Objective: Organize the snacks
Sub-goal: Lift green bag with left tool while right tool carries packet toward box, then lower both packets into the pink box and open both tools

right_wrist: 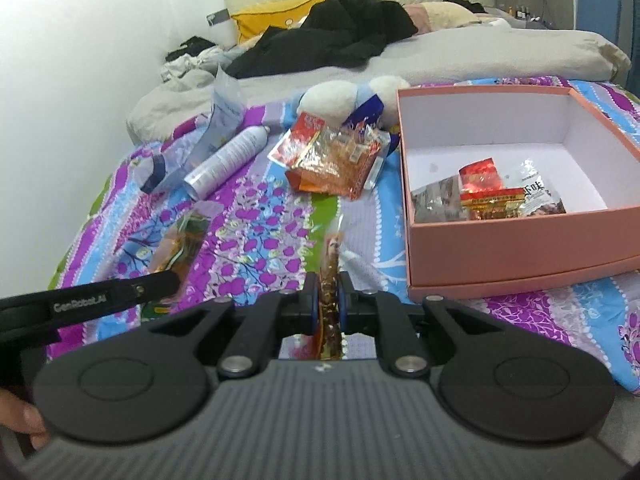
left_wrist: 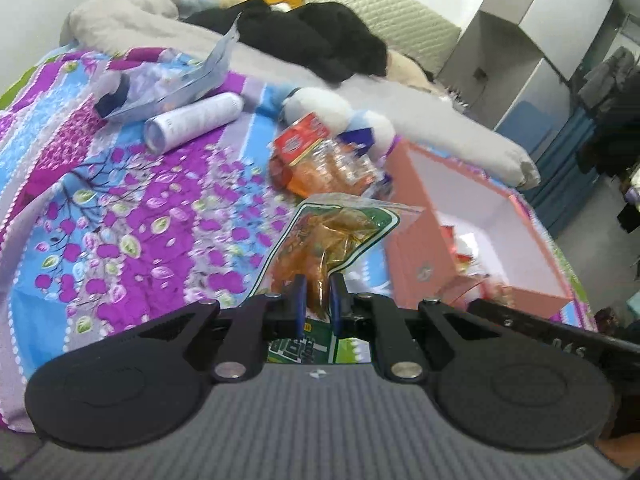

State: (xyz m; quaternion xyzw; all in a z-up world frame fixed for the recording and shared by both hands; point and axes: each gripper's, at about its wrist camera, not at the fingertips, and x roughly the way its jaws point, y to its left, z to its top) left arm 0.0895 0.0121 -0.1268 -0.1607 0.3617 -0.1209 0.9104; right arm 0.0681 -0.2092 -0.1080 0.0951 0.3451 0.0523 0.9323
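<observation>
In the left wrist view my left gripper (left_wrist: pixel 319 288) is shut on the lower end of a green-edged clear bag of orange-brown snacks (left_wrist: pixel 336 236), held above the bedspread. In the right wrist view my right gripper (right_wrist: pixel 328 288) is shut on a thin clear packet of brown snacks (right_wrist: pixel 331 256), seen edge on. The open pink box (right_wrist: pixel 520 256) sits to its right with several red and silver packets (right_wrist: pixel 488 196) inside. The same pink box (left_wrist: pixel 412 248) lies right of the left gripper. A loose heap of red and orange snack bags (right_wrist: pixel 336 160) rests on the bed beyond both grippers.
A white spray can (right_wrist: pixel 228 160) and a crumpled clear wrapper (right_wrist: pixel 224 120) lie at the left on the flowered bedspread (right_wrist: pixel 256 240). A white-and-blue plush toy (right_wrist: pixel 344 96) sits behind the heap. Black clothes (right_wrist: pixel 340 40) and pillows fill the far end. A hand (right_wrist: pixel 24 420) shows bottom left.
</observation>
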